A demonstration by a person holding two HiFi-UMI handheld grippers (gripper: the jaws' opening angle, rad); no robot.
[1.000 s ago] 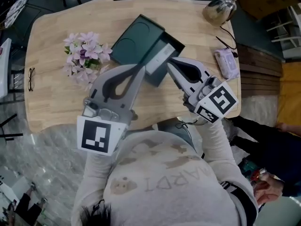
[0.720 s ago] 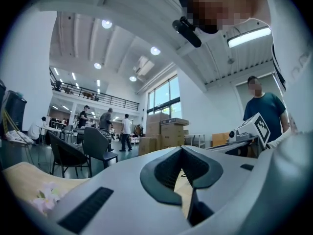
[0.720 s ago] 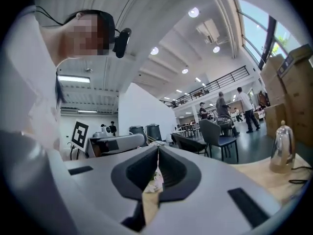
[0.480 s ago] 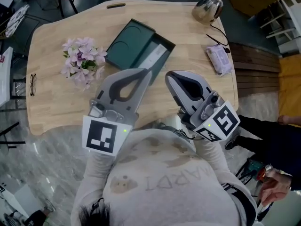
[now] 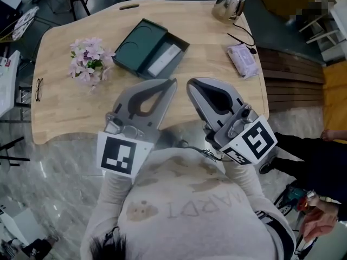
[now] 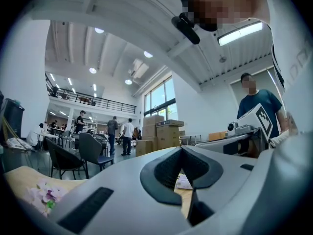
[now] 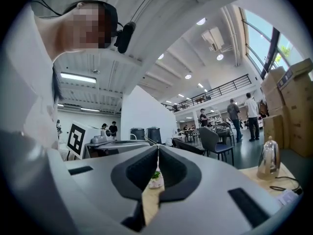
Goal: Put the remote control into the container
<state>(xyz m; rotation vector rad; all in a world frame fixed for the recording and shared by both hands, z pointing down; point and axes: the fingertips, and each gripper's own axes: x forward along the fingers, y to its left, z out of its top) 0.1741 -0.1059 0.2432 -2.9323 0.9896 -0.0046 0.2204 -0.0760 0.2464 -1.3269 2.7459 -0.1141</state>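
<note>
Left gripper [image 5: 172, 82] and right gripper [image 5: 190, 83] are hovering side by side over the wooden table's [image 5: 81, 110] near edge, jaws pressed together, empty. The slim pale remote control [image 5: 164, 60] is lying inside the dark green rectangular container [image 5: 135, 50].

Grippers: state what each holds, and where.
Nothing. Left gripper and right gripper are shut and empty; the remote lies in the container.

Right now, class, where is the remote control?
In the head view, the remote control lies inside the open green box, right of the flowers, at the far side of the table.
</note>
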